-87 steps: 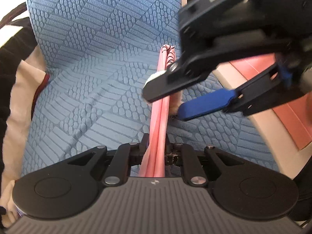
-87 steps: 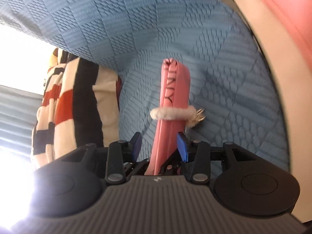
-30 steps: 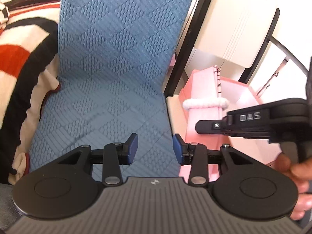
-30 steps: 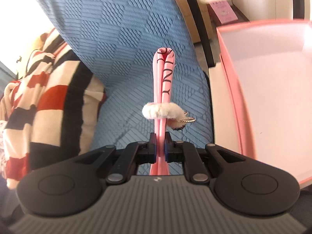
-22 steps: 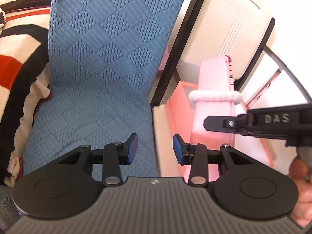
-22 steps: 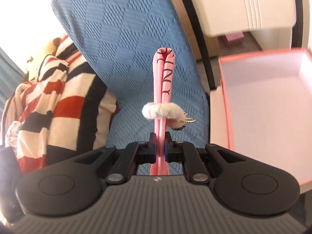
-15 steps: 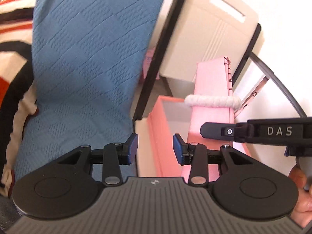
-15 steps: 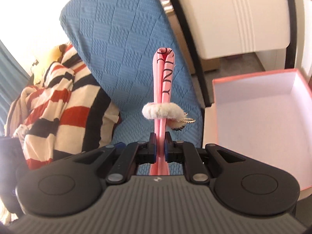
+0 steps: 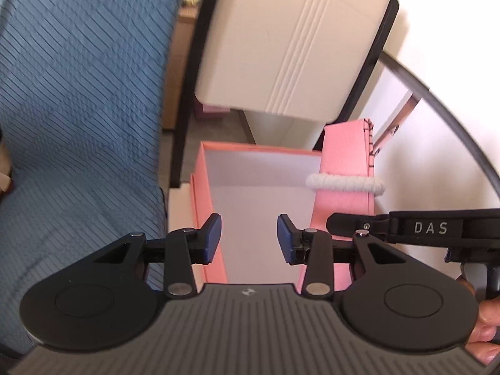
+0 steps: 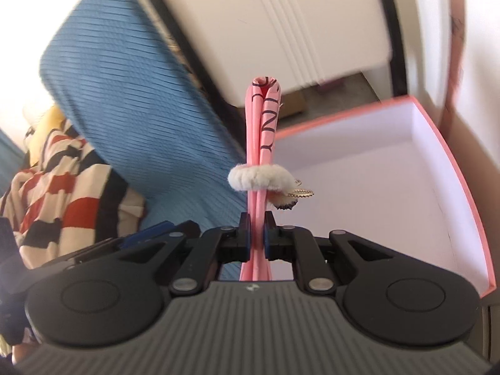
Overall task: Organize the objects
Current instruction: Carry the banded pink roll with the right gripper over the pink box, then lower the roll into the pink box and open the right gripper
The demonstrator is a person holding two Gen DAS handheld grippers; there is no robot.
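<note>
We start with the blue textured cover point(image 9: 78, 125), which fills everything from nine to twelve o'clock in the left wrist view, with a cream chair back point(image 9: 290, 40) at one o'clock. In the right wrist view a striped blanket point(image 10: 62, 193) lies at nine o'clock.

Next comes the open pink box point(image 10: 450, 168), white inside, at three o'clock of the right wrist view. Nothing shows in the part of it we can see.

Our right gripper point(image 10: 257, 239) has its jaws pressed nearly together on the folded pink bag point(image 10: 261, 143), which stands upright out of the tongs. It sits at the box's left edge, above the rim and not yet inside. A fluffy white band point(image 10: 261, 178) rings it, with a small gold charm point(image 10: 301, 192) hanging at the band's four o'clock.

Our left gripper point(image 9: 249, 239) stands partly open, with nothing between its pads.

To finish well, we judge we should carry the bag toward three o'clock, over the box's floor, lower it, tip it flat, and release only once it rests.
</note>
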